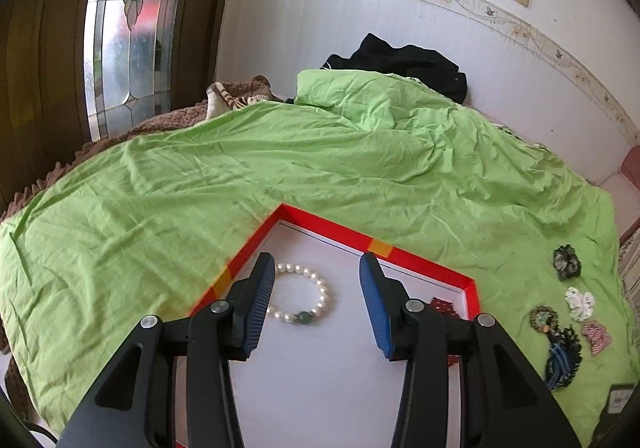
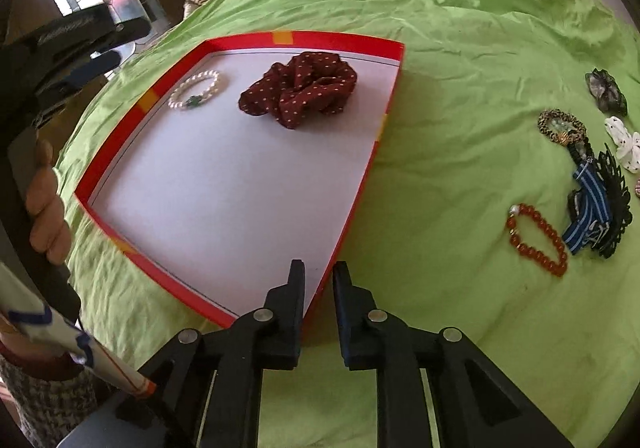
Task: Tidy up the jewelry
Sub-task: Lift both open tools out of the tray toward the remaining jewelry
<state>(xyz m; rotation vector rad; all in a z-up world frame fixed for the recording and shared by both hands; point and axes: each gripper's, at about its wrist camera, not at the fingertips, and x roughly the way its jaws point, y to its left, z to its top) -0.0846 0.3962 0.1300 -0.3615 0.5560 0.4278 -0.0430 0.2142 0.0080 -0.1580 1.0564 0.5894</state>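
So far the pearl bracelet [image 2: 195,90] and maroon scrunchie [image 2: 298,88] lie in the red tray [image 2: 340,42]; the amber bracelet [image 2: 536,240] and other accessories wait on the bed [image 2: 460,88]. Left tool [image 1: 317,280] gapes empty; right tool [image 2: 319,280] is nearly closed, empty.

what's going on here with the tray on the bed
A person is sorting jewelry into a red-rimmed tray on a green bedspread. A pearl bracelet and a maroon scrunchie already lie in it. The left hand-held gripper hangs open above the bracelet; the right hand-held gripper holds nothing. An orange bead bracelet waits outside.
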